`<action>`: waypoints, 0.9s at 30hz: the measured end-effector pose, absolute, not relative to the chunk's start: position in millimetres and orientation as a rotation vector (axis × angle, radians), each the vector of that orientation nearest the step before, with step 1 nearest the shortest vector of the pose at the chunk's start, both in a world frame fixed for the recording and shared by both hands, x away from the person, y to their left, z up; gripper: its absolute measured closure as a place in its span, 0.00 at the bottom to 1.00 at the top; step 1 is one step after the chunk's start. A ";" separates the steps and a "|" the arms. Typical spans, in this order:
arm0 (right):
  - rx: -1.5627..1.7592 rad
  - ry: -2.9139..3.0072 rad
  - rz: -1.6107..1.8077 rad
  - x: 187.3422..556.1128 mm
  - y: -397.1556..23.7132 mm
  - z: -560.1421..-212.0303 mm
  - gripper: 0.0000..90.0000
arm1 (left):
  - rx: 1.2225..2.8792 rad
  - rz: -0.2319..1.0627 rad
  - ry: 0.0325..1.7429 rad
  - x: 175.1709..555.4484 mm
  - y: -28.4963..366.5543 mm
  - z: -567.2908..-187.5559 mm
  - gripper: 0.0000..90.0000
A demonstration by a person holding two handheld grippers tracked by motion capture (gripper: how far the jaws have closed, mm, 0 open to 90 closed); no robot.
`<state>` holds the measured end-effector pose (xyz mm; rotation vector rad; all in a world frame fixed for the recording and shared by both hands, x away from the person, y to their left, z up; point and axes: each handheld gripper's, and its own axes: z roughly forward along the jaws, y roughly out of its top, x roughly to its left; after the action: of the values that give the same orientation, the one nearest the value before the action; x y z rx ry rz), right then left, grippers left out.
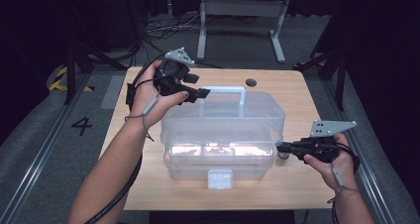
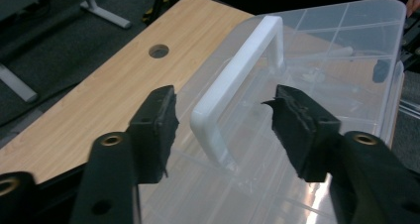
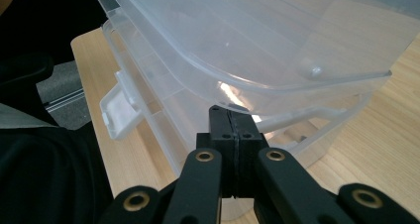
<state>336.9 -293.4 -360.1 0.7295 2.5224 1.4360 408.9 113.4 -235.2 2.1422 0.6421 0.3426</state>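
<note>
High view: wooden table (image 1: 292, 92) carrying a clear plastic storage box (image 1: 223, 135), lid on, white handle (image 1: 224, 91) upright on top. Left gripper (image 2: 223, 127) jaws apart, straddling the handle, nothing clamped. Right gripper (image 3: 233, 130) jaws pressed together, empty, tips against the box's right side under the lid rim. Risk: closing off-centre lets the slick handle slip free, or the lid lifts and skews.

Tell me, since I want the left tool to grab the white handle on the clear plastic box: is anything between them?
Nothing visible. The left tool is open, with the white plastic handle of the clear plastic box in the gap between its jaws, pads apart from it.
</note>
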 end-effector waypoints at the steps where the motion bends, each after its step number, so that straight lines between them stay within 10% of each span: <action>1: 0.729 2.519 1.438 337.3 -293.0 -360.0 1.00 | 2.133 0.344 0.641 408.3 116.5 -233.5 0.61; 10: 0.734 2.474 1.467 340.6 -291.2 -356.0 1.00 | 2.139 0.314 0.626 398.1 132.2 -230.3 0.99; 27: 0.747 2.390 1.519 350.0 -288.3 -347.3 1.00 | 2.160 0.305 0.603 363.5 142.4 -230.5 1.00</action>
<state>350.0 -288.3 -347.3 0.7473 2.3900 1.5190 363.5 142.4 -230.5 2.1602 0.6026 0.3049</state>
